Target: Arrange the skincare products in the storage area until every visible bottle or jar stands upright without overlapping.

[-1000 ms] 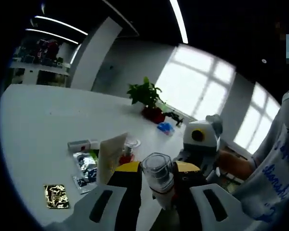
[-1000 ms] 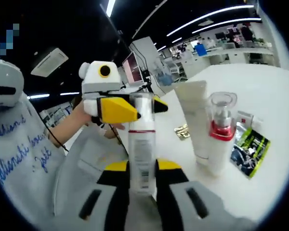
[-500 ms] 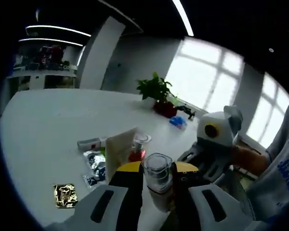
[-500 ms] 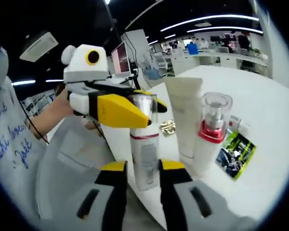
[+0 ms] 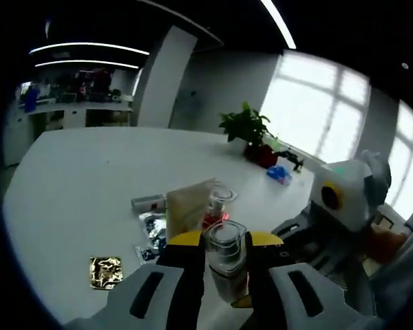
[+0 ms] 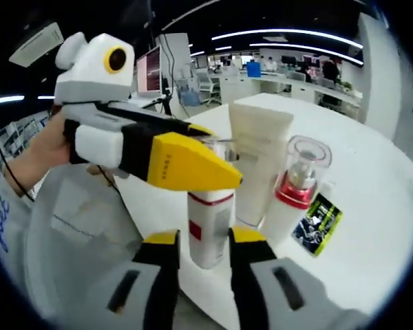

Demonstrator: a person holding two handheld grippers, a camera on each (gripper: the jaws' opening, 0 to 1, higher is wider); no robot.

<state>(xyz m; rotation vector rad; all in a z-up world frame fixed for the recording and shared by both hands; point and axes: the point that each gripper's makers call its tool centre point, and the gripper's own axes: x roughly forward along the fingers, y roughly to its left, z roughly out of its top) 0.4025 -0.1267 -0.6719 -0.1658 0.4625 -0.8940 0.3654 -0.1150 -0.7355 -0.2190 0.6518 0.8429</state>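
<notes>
A white bottle (image 6: pixel 208 227) with a red band and a clear cap (image 5: pixel 225 242) stands upright at the table's near edge. My left gripper (image 5: pixel 224 256) is shut on its cap; in the right gripper view its yellow jaws reach in from the left (image 6: pixel 193 165). My right gripper (image 6: pixel 203 242) is open, one jaw on each side of the bottle's base, with a small gap on the left. Just behind stand a cream tube (image 6: pixel 258 158) and a pump bottle (image 6: pixel 296 185) with a red collar, both upright and close together.
A green-black sachet (image 6: pixel 315 218) lies beside the pump bottle. A gold sachet (image 5: pixel 105 271), dark sachets (image 5: pixel 153 230) and a small white tube (image 5: pixel 148 203) lie on the white table (image 5: pixel 76 179). A potted plant (image 5: pixel 248 130) stands at the far edge. A person's hand (image 6: pixel 38 148) holds the left gripper.
The right gripper's jaws have spread slightly and the bottle now sits farther ahead of them, down at the table's edge. The left gripper has kept its hold on the cap.
</notes>
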